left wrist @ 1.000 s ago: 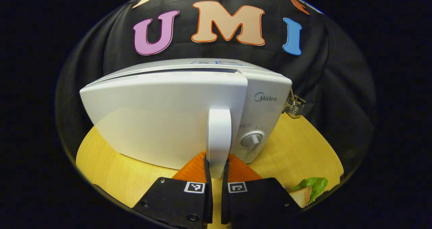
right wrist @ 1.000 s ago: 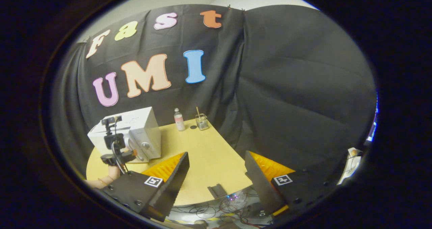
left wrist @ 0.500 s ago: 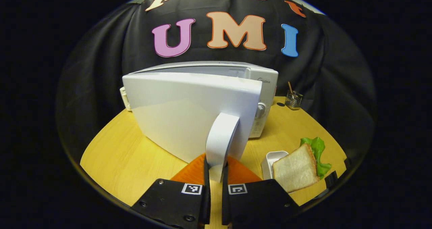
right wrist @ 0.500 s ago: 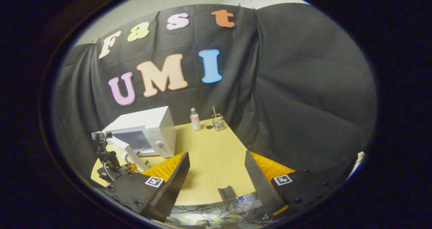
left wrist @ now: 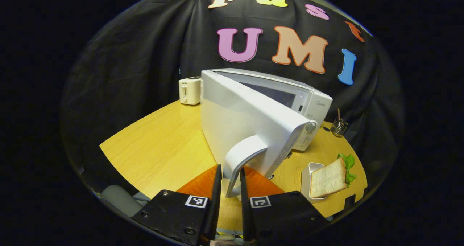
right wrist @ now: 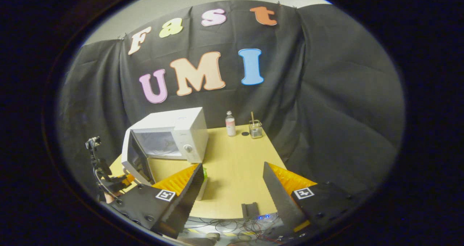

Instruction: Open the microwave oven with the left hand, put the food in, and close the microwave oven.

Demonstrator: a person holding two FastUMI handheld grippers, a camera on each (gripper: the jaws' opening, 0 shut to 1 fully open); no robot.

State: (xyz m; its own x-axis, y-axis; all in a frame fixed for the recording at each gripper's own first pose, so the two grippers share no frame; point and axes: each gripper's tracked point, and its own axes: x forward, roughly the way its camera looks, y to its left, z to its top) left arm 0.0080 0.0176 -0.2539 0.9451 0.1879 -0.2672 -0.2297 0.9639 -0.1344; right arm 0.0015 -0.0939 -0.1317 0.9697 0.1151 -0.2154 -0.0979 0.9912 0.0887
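In the left gripper view we see our left gripper (left wrist: 228,188) closed down to a narrow slot on the door handle (left wrist: 242,155), both fingers pressing the white handle's lower end from either side. The handle belongs to the microwave door (left wrist: 250,124), which stands swung well out from the microwave (left wrist: 308,99), leaving the dark cavity mouth showing along the top right of the door. To the right of the door, near the table's near edge, the sandwich (left wrist: 328,177) sits on a small white tray (left wrist: 306,173), with green lettuce (left wrist: 348,163) poking out of its far side; it is outside the oven, on the wooden table (left wrist: 163,148). A small white toaster (left wrist: 189,90) stands at the far left by the booth wall, and a glass jar (left wrist: 339,126) (with a stick in it) stands at the far right. In the right gripper view our right gripper (right wrist: 232,188) hangs spread wide with nothing between its fingers, above the near edge of the table (right wrist: 235,166). From there we see the microwave (right wrist: 181,131) at the left with its door (right wrist: 136,162) open, a small bottle (right wrist: 230,123) and the jar (right wrist: 255,129) behind it to the right.
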